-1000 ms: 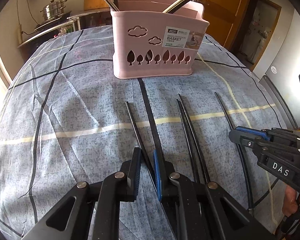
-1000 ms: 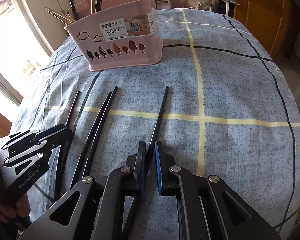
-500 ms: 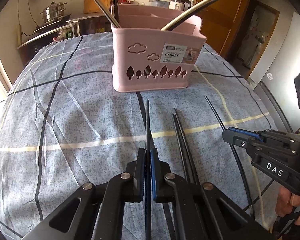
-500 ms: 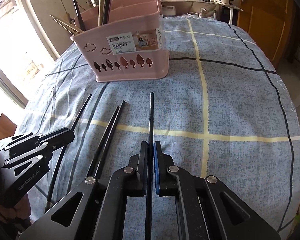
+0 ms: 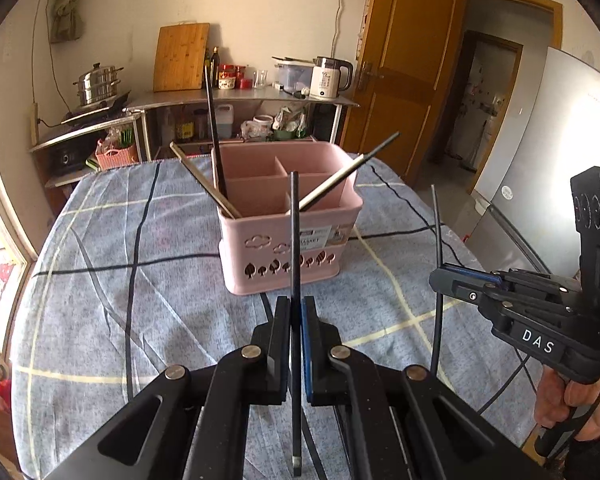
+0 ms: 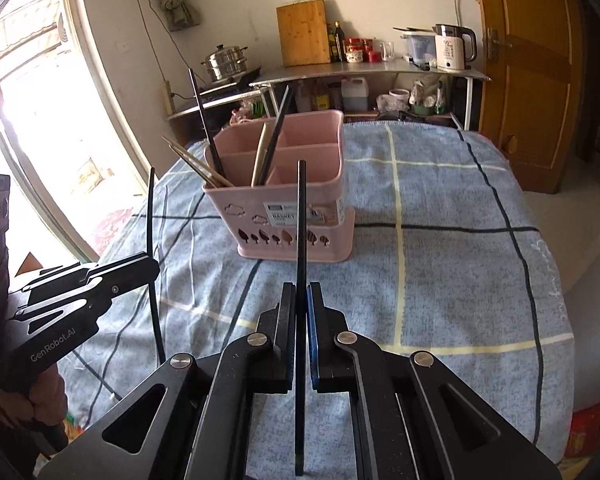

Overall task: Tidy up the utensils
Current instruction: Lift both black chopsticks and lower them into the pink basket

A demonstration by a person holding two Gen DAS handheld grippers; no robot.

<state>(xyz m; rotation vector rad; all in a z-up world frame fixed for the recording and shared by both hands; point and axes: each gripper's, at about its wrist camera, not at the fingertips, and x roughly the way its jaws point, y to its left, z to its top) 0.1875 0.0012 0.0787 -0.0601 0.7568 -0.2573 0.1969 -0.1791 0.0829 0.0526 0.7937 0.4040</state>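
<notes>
Black chopsticks were clamped, one in the left gripper, one in the right gripper, each lengthwise, tips aimed at the pink basket ahead.

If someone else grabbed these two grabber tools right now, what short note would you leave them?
Left gripper: shut on a black chopstick, lifted off the cloth.
Right gripper: shut on another black chopstick, also lifted.
Pink basket stands ahead on the blue cloth, with several chopsticks already leaning in its compartments.
Left to do: drop both held chopsticks into the basket. Whether more remain on the cloth is hidden behind the grippers.
</notes>
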